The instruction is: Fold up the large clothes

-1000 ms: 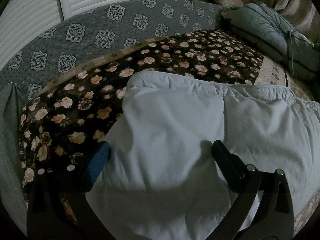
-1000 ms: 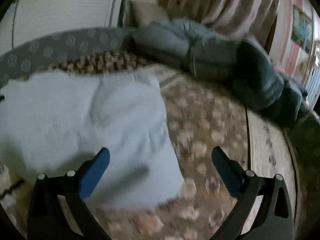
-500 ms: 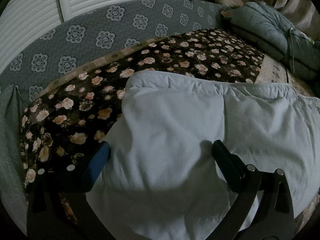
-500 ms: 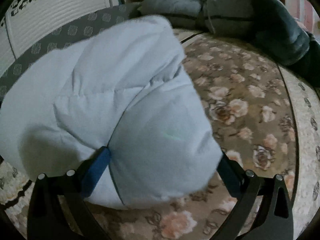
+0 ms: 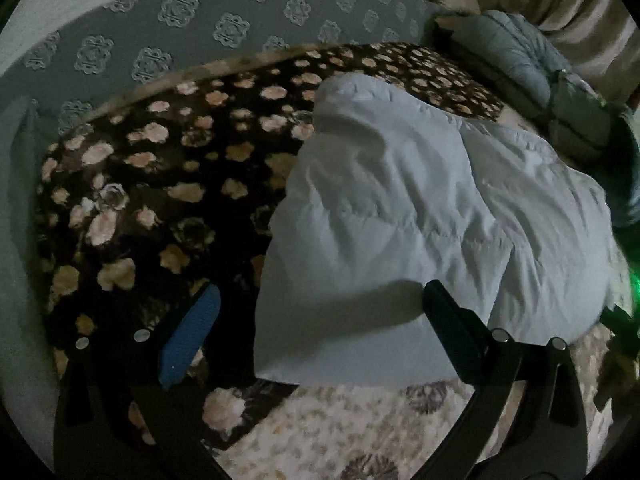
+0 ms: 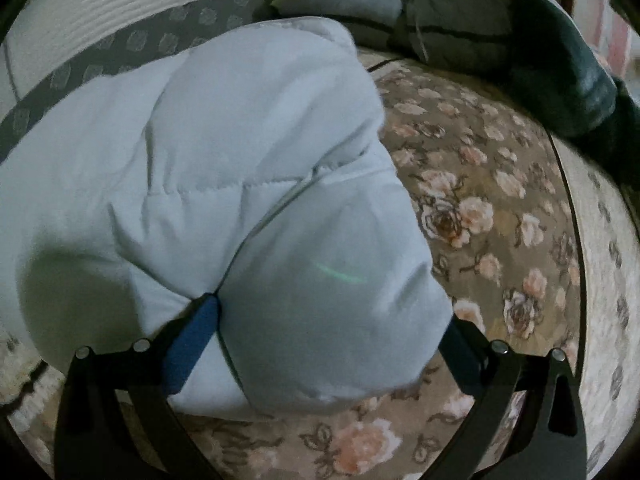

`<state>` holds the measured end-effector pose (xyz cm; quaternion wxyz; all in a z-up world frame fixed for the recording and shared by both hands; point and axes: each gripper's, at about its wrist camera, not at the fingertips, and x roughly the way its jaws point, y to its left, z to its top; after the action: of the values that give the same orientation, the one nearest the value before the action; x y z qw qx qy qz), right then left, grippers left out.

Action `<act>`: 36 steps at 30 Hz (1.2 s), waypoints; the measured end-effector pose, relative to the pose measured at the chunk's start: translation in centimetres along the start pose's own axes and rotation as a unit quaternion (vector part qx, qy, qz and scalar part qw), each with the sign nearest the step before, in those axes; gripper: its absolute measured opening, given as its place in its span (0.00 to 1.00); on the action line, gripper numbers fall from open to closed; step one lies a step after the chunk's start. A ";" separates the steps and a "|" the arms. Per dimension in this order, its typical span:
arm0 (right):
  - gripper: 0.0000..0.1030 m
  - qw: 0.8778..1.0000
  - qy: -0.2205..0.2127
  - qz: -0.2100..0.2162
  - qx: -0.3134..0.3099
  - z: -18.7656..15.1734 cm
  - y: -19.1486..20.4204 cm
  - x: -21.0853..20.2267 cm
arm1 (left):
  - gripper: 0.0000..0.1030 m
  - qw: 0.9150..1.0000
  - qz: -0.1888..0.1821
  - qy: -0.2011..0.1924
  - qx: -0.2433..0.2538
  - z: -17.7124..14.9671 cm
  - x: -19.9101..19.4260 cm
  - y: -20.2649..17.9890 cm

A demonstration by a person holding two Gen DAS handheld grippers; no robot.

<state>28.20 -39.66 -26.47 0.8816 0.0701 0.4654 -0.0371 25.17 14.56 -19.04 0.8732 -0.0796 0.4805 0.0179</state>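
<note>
- bed [image 6: 500, 208] has a tan rose-print cover
- dark floral blanket [image 5: 160, 184] spread on its far left part
- puffy pale blue jacket [image 6: 224, 160] lying across both
- grey-green bundled bedding [image 6: 420, 12] along the far edge

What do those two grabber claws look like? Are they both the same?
Yes, they look like twins. The left gripper and right gripper each have two black fingers that spread out like a V. One finger wears a bumpy blue pad, and small round silver screws sit on the black frame. No cables or sleeves show.
</note>
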 end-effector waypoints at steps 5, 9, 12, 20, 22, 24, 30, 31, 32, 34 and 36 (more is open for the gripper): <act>0.98 1.000 -0.018 0.021 0.000 -0.4 -0.5 -0.9 | 0.97 0.999 -0.029 0.022 -0.002 -0.7 1.2 1.7; 0.98 0.999 -0.014 0.036 0.006 -0.4 -0.8 -0.4 | 0.97 0.998 -0.032 0.052 0.005 -1.1 3.4 1.6; 0.98 0.999 -0.014 0.051 0.002 -0.5 -0.9 -0.5 | 0.97 0.997 -0.037 0.074 0.001 -1.6 5.0 1.8; 0.98 0.997 -0.007 0.060 -0.058 -0.5 -0.6 -1.3 | 0.97 0.993 -0.046 0.106 -0.007 -2.2 7.4 1.7; 0.98 0.996 -0.007 0.066 -0.053 -0.6 -0.9 -1.1 | 0.97 0.991 -0.065 0.117 -0.027 -2.2 7.9 2.5; 0.98 0.997 -0.008 0.069 -0.045 -0.7 -1.1 -0.7 | 0.97 0.991 -0.062 0.115 -0.023 -2.3 7.9 2.4; 0.98 0.996 -0.004 0.084 -0.019 -0.8 -1.2 0.8 | 0.97 0.995 -0.026 0.098 0.016 -2.4 7.6 1.0; 0.98 0.996 -0.003 0.081 -0.029 -0.8 -0.9 1.2 | 0.97 0.995 -0.025 0.100 0.015 -2.4 7.6 0.8; 0.98 0.996 -0.005 0.076 -0.038 -0.7 -0.6 1.3 | 0.97 0.994 -0.024 0.102 0.014 -2.4 7.7 0.5; 0.98 0.996 -0.006 0.060 -0.069 -0.4 0.2 1.5 | 0.97 0.994 -0.019 0.102 0.015 -2.1 7.9 0.0; 0.98 0.994 -0.006 0.050 -0.093 0.1 0.9 1.6 | 0.97 0.995 -0.013 0.100 0.019 -1.9 7.9 -0.4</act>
<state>29.28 -38.80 -27.71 0.8876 0.0106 0.4578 0.0498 27.87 13.51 -26.69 0.8224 -0.0702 0.5645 -0.0104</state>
